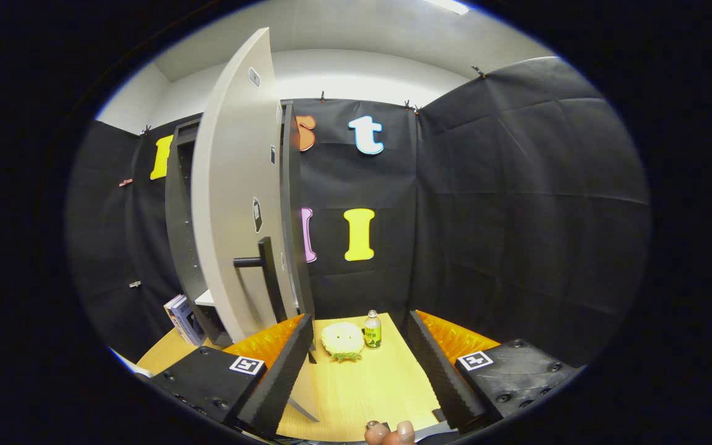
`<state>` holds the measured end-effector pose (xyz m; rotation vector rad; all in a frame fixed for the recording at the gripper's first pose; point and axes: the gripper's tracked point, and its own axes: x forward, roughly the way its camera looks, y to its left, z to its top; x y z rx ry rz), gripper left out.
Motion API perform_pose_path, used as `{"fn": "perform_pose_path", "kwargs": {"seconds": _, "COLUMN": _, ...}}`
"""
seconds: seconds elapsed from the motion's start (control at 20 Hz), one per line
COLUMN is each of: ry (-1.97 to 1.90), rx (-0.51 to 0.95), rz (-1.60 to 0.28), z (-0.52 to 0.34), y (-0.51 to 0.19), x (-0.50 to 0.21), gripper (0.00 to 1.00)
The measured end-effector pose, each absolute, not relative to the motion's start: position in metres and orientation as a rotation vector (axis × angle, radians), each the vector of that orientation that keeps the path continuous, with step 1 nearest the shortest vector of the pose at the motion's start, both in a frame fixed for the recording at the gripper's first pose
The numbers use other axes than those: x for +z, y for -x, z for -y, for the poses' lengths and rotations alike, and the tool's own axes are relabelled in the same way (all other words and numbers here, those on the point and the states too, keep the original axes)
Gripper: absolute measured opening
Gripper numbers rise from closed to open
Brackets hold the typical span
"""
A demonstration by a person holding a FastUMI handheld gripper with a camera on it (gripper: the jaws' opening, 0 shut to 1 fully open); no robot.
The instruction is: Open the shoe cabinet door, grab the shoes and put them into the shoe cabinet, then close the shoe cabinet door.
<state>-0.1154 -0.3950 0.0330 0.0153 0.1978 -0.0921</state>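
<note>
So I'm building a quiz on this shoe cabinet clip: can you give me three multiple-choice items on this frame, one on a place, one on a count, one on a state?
1. Where is the bottle?
A. on the wooden tabletop, beside the pale shoe
B. inside the cabinet
C. between the fingers

2. How many handles show on the cabinet door?
A. one
B. two
C. three

3. How is the gripper?
A. shut on the shoe
B. open, holding nothing
C. shut on the handle

Answers:
1 A, it stands next to the shoe, beyond the fingers.
2 A, a single dark bar handle.
3 B, the fingers stand wide apart around bare tabletop.
</note>
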Motion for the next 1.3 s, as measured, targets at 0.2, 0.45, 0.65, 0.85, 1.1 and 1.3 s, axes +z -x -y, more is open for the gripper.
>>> {"fn": "perform_pose_path", "kwargs": {"seconds": 0.2, "ry": -0.04, "rx": 0.027, "rz": -0.212, "z": 0.382, "y": 0.087, "x": 0.018, "gripper": 0.98}}
{"fn": "perform_pose_path", "kwargs": {"seconds": 0.45, "ry": -0.037, "rx": 0.063, "rz": -0.201, "z": 0.376, "y": 0.081, "x": 0.02, "gripper": 0.97}}
{"fn": "perform_pose_path", "kwargs": {"seconds": 0.65, "ry": -0.022, "rx": 0.051, "rz": -0.192, "z": 0.363, "y": 0.083, "x": 0.02, "gripper": 0.97}}
{"fn": "perform_pose_path", "kwargs": {"seconds": 0.85, "ry": 0.019, "rx": 0.044, "rz": -0.19, "z": 0.327, "y": 0.091, "x": 0.017, "gripper": 0.97}}
{"fn": "perform_pose_path", "kwargs": {"seconds": 1.1, "ry": 0.002, "rx": 0.024, "rz": -0.196, "z": 0.274, "y": 0.095, "x": 0.011, "gripper": 0.97}}
{"fn": "perform_pose_path", "kwargs": {"seconds": 1.3, "ry": -0.013, "rx": 0.014, "rz": -0.187, "z": 0.233, "y": 0.089, "x": 0.005, "gripper": 0.97}}
